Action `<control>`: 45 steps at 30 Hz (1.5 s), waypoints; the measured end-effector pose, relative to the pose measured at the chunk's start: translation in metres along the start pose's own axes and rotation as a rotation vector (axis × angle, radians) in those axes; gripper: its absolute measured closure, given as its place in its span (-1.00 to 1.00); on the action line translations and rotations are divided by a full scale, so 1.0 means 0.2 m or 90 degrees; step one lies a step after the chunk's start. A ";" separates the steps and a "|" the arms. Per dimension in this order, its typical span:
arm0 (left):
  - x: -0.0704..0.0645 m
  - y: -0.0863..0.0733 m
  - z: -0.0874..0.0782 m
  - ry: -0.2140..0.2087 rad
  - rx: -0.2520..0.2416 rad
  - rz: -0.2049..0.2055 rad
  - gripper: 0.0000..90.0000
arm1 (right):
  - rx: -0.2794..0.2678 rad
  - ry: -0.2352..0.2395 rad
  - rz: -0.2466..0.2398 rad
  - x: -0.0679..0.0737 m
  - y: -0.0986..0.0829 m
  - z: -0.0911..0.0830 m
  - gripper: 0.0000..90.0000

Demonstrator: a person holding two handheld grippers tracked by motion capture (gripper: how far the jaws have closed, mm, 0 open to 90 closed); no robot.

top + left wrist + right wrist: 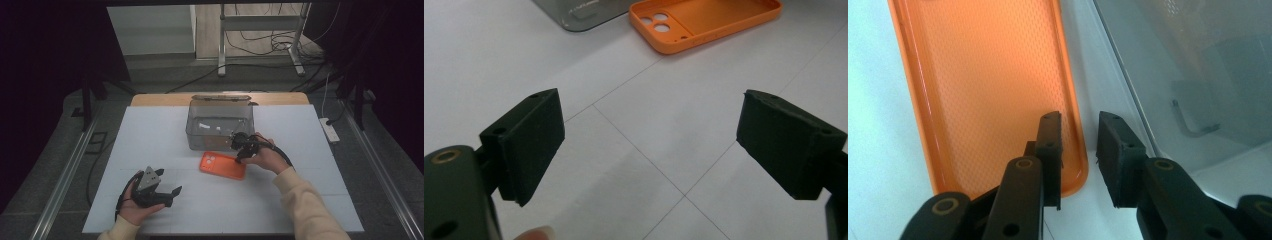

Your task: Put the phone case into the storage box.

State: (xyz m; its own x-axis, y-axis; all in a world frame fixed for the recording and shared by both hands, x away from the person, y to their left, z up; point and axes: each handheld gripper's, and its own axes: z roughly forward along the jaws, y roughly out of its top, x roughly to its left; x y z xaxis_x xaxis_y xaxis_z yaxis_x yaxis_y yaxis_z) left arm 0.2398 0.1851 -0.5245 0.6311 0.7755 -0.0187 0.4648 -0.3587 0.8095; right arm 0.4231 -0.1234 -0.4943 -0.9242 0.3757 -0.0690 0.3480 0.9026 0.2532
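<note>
1. Case [222, 165], orange, for a phone: it lies open side up on the white table [150, 150], just in front of the clear box [220, 125], camera holes toward our left.
2. Right tongs [1079, 150]: we see the jaws part-closed and straddling the long side wall of the case near its end, one jaw over the textured inside, the other outside toward the box. A gap remains, so we judge nothing is gripped yet.
3. Left tongs [651, 145]: jaws wide apart, holding nothing, low over bare table well short of the case.
4. Risk: the wall is thin and soft. If we close slightly off it, the jaws may pinch air, or the case may skid against the box.
5. Risk: held by one end wall alone, the case may sag or twist out as it lifts.
6. Views: the right tongs' camera gives the jaw-to-wall placement, which the hand hides from above. The high view gives the whole layout and both hands. The left tongs' camera shows the camera holes [658, 22] clearly.
</note>
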 end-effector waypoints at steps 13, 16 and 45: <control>0.00 0.00 0.00 -0.001 0.001 0.001 -0.73 | 0.005 0.002 -0.004 0.00 0.00 0.00 0.70; 0.00 0.00 0.00 -0.001 0.002 0.001 -0.73 | 0.006 0.004 -0.006 0.00 0.00 0.00 0.74; 0.00 0.00 0.00 -0.002 0.002 0.001 -0.73 | 0.005 -0.008 -0.068 0.00 0.00 0.00 0.93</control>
State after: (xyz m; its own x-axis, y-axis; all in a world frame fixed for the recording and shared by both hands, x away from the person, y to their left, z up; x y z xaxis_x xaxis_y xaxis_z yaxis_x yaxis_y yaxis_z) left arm 0.2398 0.1842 -0.5248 0.6340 0.7731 -0.0190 0.4658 -0.3622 0.8073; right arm 0.4231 -0.1238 -0.4942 -0.9541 0.2793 -0.1081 0.2483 0.9396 0.2356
